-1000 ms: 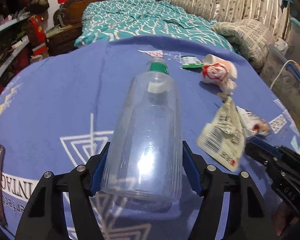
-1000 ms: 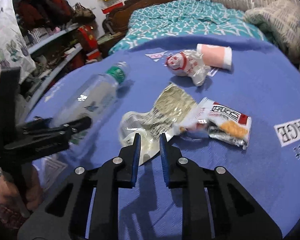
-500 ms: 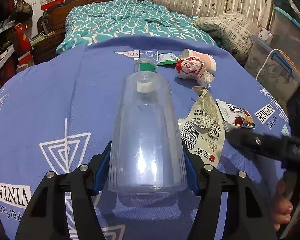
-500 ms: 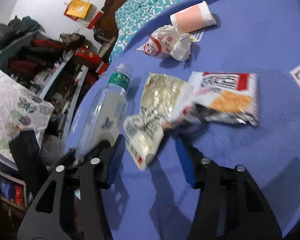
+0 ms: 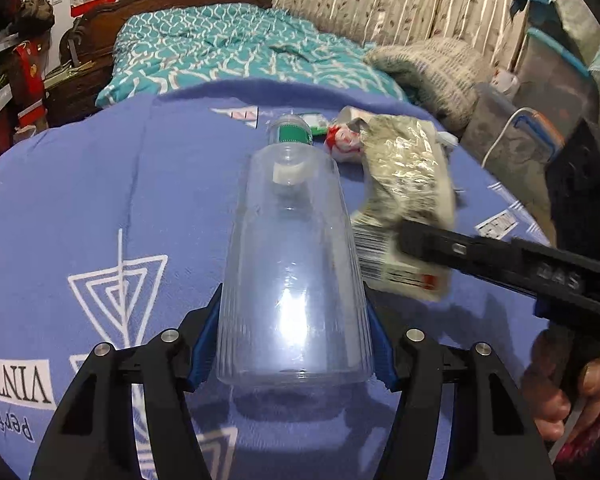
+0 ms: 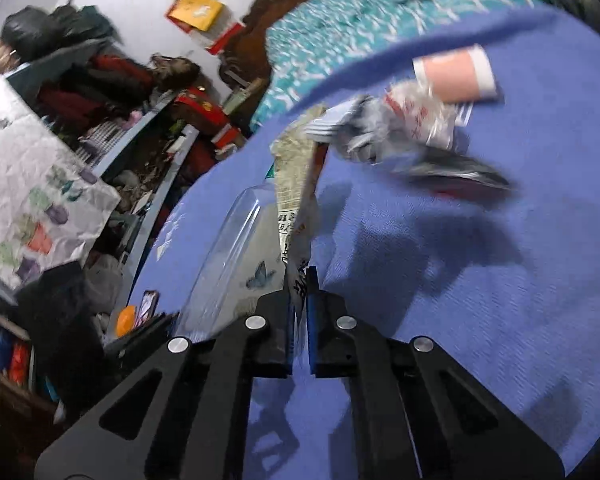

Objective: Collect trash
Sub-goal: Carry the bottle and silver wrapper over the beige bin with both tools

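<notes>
My left gripper (image 5: pixel 294 344) is shut on a clear plastic bottle (image 5: pixel 292 264) with a green label band, held lengthways above the blue cloth (image 5: pixel 100 208). My right gripper (image 6: pixel 299 286) is shut on a crinkled clear snack wrapper (image 6: pixel 296 200) with a barcode, lifted off the cloth; it also shows in the left wrist view (image 5: pixel 404 200), just right of the bottle. The bottle also shows in the right wrist view (image 6: pixel 236 248), left of the wrapper. A crumpled red-and-white bag (image 6: pixel 416 120), a pink paper cup (image 6: pixel 456 76) and another dark wrapper (image 6: pixel 456 170) lie further back.
The blue cloth covers a table; a bed with a teal quilt (image 5: pixel 228 52) lies beyond it. Cluttered shelves (image 6: pixel 100 92) stand at the left. Plastic storage bins (image 5: pixel 540 92) and a pillow (image 5: pixel 428 72) are at the right. A small green packet (image 5: pixel 318 122) lies behind the bottle.
My right gripper opened around the snack wrapper, then closed on it and lifted it off the cloth beside the bottle. My left gripper keeps holding the bottle, swung slightly left.
</notes>
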`<state>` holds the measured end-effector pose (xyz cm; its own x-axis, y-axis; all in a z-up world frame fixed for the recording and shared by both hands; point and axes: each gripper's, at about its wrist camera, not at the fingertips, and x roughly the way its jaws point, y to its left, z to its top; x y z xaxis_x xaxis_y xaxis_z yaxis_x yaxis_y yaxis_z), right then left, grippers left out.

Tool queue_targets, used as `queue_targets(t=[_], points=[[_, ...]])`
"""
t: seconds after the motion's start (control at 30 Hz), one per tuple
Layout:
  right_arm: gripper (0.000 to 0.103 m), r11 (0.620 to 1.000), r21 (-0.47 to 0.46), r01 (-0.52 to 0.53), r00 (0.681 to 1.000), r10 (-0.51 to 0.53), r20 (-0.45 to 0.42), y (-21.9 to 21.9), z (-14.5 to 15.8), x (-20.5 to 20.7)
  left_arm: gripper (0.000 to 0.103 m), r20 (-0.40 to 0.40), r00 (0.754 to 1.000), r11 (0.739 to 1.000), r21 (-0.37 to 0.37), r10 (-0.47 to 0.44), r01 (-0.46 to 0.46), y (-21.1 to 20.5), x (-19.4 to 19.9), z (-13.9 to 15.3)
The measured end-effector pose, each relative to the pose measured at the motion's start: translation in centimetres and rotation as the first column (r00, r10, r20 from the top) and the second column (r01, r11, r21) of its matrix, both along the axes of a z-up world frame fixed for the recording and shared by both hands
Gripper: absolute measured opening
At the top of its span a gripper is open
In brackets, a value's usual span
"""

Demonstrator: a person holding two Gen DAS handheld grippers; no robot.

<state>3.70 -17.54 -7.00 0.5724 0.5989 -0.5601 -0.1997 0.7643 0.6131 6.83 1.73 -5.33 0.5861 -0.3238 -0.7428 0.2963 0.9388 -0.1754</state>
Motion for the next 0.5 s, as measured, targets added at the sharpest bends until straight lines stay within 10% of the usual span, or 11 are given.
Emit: queue_targets(t=[0.33,0.5], points=[[0.007,0.990,-0.012,0.143,0.985,-0.141,0.097,-8.2,0.4,-7.2,0.058,0.095,0.983,0.985,-0.062,-0.155,0.162,-4.3,-2.5,3.7],[0.007,0.954,0.142,0.264,0.957,-0.278,0.087,-15.3,-0.9,-10.4,0.058,0.088,0.940,0.943,-0.023,-0.329,0.332,-11.1,-3.4,3.2]])
